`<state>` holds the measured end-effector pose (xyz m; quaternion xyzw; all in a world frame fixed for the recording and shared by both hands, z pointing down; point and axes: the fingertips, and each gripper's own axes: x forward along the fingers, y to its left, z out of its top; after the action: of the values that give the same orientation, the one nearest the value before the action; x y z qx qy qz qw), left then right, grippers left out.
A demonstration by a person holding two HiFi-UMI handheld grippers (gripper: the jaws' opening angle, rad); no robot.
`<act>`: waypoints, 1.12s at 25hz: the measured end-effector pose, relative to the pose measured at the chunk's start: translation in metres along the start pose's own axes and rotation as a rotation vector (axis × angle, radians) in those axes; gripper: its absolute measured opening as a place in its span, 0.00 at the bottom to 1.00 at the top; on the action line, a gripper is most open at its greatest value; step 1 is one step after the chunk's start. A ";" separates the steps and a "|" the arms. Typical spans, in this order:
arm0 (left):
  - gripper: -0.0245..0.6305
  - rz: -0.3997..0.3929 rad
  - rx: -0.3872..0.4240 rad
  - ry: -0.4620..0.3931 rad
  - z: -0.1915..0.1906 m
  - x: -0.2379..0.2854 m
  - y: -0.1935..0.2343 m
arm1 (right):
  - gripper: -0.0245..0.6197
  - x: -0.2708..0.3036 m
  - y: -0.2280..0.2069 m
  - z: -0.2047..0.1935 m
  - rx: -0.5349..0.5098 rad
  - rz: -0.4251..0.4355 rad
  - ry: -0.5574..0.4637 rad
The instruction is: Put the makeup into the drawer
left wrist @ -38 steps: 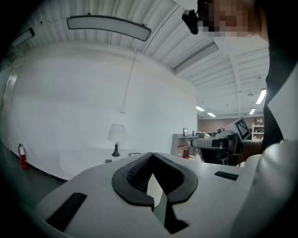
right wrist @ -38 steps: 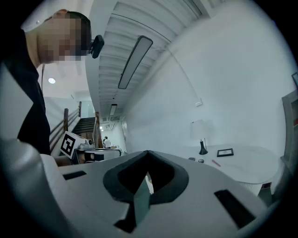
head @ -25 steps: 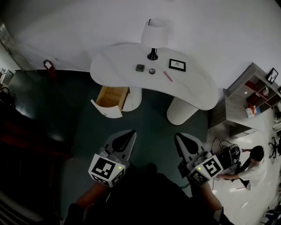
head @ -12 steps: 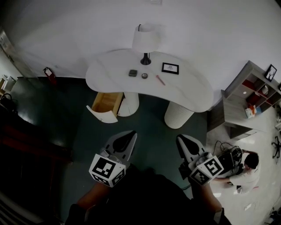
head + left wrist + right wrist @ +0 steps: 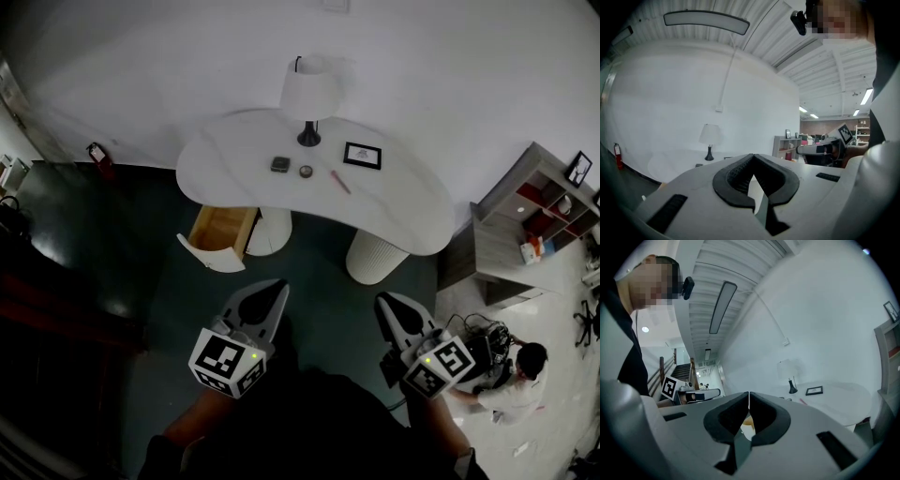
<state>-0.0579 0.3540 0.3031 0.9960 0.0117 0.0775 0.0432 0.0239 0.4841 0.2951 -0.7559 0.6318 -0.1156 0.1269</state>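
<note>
- The left gripper (image 5: 273, 285) (image 5: 753, 156) has its two dark-padded jaws pressed together at the tips, with nothing between them.
- The right gripper (image 5: 385, 300) (image 5: 749, 394) is likewise pinched closed and empty.
- Both hang over the dark green floor (image 5: 328, 272), well apart from the desk.
- At twelve o'clock from the grippers stands a white kidney-shaped desk (image 5: 403, 211).
- On its top lie three items:
  - a dark square makeup compact (image 5: 279, 164);
  - a small round makeup pot (image 5: 306, 172) just beside it at three o'clock;
  - a thin pink makeup stick (image 5: 339, 181) farther out toward four o'clock.
- A white-shaded table lamp (image 5: 310, 89) and a black-framed picture (image 5: 362, 156) stand behind them.
- The open wood-lined drawer (image 5: 222, 230) juts from the desk at the compact's seven o'clock.
</note>
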 end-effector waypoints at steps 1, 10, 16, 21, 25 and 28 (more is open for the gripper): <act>0.05 0.001 -0.003 -0.002 0.001 0.005 0.008 | 0.06 0.008 -0.004 0.002 -0.004 -0.001 0.002; 0.05 -0.004 0.002 -0.017 0.022 0.052 0.097 | 0.06 0.107 -0.037 0.015 -0.065 -0.004 0.049; 0.05 -0.008 -0.006 -0.022 0.030 0.066 0.162 | 0.06 0.181 -0.040 0.019 -0.073 0.002 0.077; 0.05 0.002 -0.026 -0.019 0.030 0.067 0.217 | 0.06 0.237 -0.033 0.018 -0.086 0.016 0.109; 0.05 -0.008 -0.029 -0.002 0.027 0.070 0.246 | 0.06 0.266 -0.032 0.017 -0.084 0.007 0.122; 0.05 -0.015 -0.041 0.002 0.026 0.075 0.259 | 0.06 0.278 -0.038 0.013 -0.077 -0.009 0.144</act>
<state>0.0244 0.0962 0.3122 0.9947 0.0176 0.0783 0.0643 0.1119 0.2175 0.2994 -0.7529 0.6398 -0.1457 0.0514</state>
